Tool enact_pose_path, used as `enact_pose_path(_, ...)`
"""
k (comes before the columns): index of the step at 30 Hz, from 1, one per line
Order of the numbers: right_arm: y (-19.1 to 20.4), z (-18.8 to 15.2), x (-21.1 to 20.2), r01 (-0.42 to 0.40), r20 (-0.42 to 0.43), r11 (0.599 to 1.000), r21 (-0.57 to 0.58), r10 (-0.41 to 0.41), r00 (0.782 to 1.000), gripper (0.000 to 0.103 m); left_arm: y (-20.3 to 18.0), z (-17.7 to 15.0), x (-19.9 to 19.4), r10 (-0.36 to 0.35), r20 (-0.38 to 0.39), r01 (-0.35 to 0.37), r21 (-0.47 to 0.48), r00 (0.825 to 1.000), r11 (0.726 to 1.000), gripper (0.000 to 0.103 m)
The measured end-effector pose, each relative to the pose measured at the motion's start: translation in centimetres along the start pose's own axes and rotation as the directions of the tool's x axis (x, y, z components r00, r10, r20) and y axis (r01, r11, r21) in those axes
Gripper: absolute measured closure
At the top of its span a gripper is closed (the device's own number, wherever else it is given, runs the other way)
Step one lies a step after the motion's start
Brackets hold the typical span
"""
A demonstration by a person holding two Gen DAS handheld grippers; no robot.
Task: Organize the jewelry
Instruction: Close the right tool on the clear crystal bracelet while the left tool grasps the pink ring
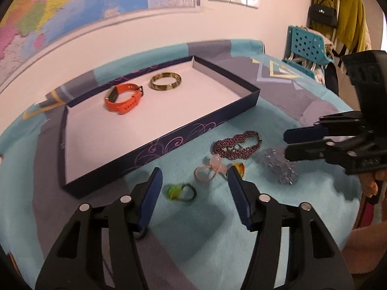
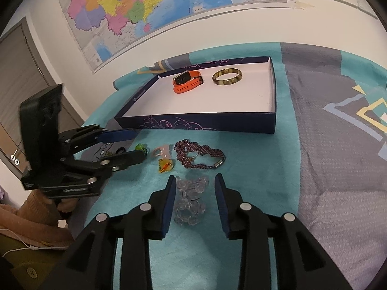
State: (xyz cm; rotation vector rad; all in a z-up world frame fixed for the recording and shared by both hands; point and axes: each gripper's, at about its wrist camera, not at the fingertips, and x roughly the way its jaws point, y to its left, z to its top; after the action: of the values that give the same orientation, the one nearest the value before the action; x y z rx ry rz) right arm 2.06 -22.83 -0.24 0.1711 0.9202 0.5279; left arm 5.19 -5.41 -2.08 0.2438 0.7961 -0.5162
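Note:
A dark blue shallow box (image 1: 169, 142) (image 2: 217, 125) holds an orange watch (image 1: 123, 96) (image 2: 187, 82) and a gold-brown bangle (image 1: 165, 81) (image 2: 227, 77). Loose on the teal cloth lie a dark red bead necklace (image 1: 238, 145) (image 2: 200, 157), a pink hair tie (image 1: 208, 171) (image 2: 162, 152), an amber piece (image 1: 240, 168) (image 2: 165, 165), a green-bead hair tie (image 1: 180, 192) (image 2: 141, 148) and a clear crystal bracelet (image 1: 281, 166) (image 2: 191, 200). My left gripper (image 1: 194, 176) (image 2: 137, 145) is open, low over the green hair tie. My right gripper (image 2: 194, 181) (image 1: 286, 143) is open, its fingers either side of the crystal bracelet.
The teal and grey cloth (image 2: 338, 169) covers the table. A wall with a map (image 2: 145, 4) stands behind the box. A teal plastic chair (image 1: 307, 46) and hanging clothes (image 1: 348, 12) are at the far right. A door (image 2: 21, 77) is at the left.

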Motion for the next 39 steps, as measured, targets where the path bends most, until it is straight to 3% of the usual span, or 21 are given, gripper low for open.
enact_pose_path(7, -0.3, -0.2, 0.1, -0.006, -0.001, 1.0, 0.012, 0.006, 1.0, 0.068, -0.1, 0.3, 2.4, 0.01, -0.061, -0.008, 0.027, 0.998, 1.0, 0.055)
enact_pose_path(18, -0.1, -0.4, 0.6, 0.003, -0.026, 1.0, -0.001, -0.003, 1.0, 0.068, -0.4, 0.8, 3.0, -0.013, -0.062, 0.014, 0.012, 0.998, 1.0, 0.052)
enact_pose_path(26, 0.0, -0.6, 1.0, 0.011, -0.034, 1.0, -0.007, -0.012, 0.999, 0.068, -1.3, 1.2, 3.2, -0.05, -0.061, 0.051, 0.023, 0.997, 0.998, 0.075)
enact_pose_path(30, 0.3, -0.7, 1.0, 0.016, -0.038, 1.0, -0.022, -0.017, 0.999, 0.068, -1.1, 1.0, 3.1, -0.072, -0.057, 0.072, 0.0, 0.996, 0.997, 0.098)
enact_pose_path(36, 0.9, -1.0, 1.2, 0.026, -0.04, 0.998, -0.055, -0.028, 0.999, 0.068, -0.4, 0.6, 2.7, -0.11, -0.049, 0.108, -0.06, 0.993, 0.992, 0.099)
enact_pose_path(39, 1.2, -1.0, 1.3, 0.031, -0.045, 0.997, -0.074, -0.035, 0.998, 0.076, -0.1, 0.3, 2.3, -0.121, -0.044, 0.117, -0.088, 0.992, 0.989, 0.099)
